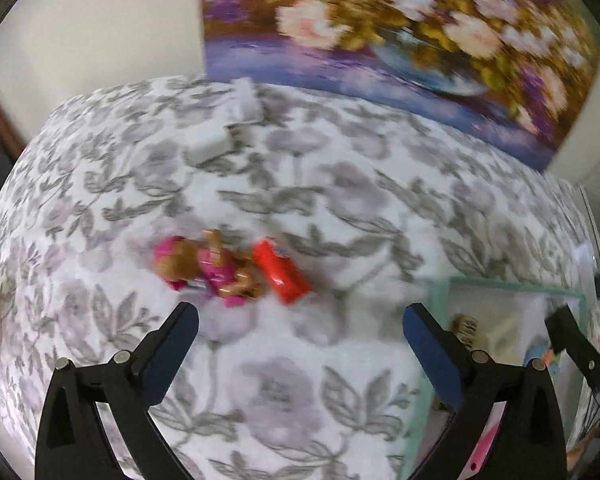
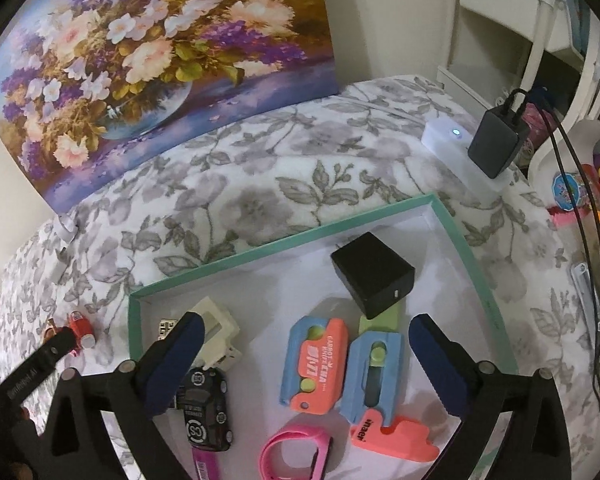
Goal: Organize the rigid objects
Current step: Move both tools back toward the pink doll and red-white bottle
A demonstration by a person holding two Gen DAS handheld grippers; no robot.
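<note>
The right gripper [image 2: 302, 338] hangs above the green-rimmed box [image 2: 466, 240], its fingers spread wide with nothing between them. Inside the box, from near to far, lie a pink band [image 2: 296, 458], a black toy car [image 2: 206, 410], two blue and orange toys [image 2: 314, 364], a cream frame [image 2: 216, 326] and a black cube charger [image 2: 374, 276]. So most of the sorting seems done.

The left gripper [image 1: 300, 330] is also wide open and holds nothing. It points at the flowered blanket [image 1: 340, 200] left of the box. Just beyond its fingers lie a pink toy dog [image 1: 204, 268] and a red packet [image 1: 280, 276], touching each other and outside the box. I judge these are what is left.

Only the left view, which is blurred, shows the dog clearly. Only the right view shows the contents of the box, and beyond the box a white power strip [image 2: 448, 144].
</note>
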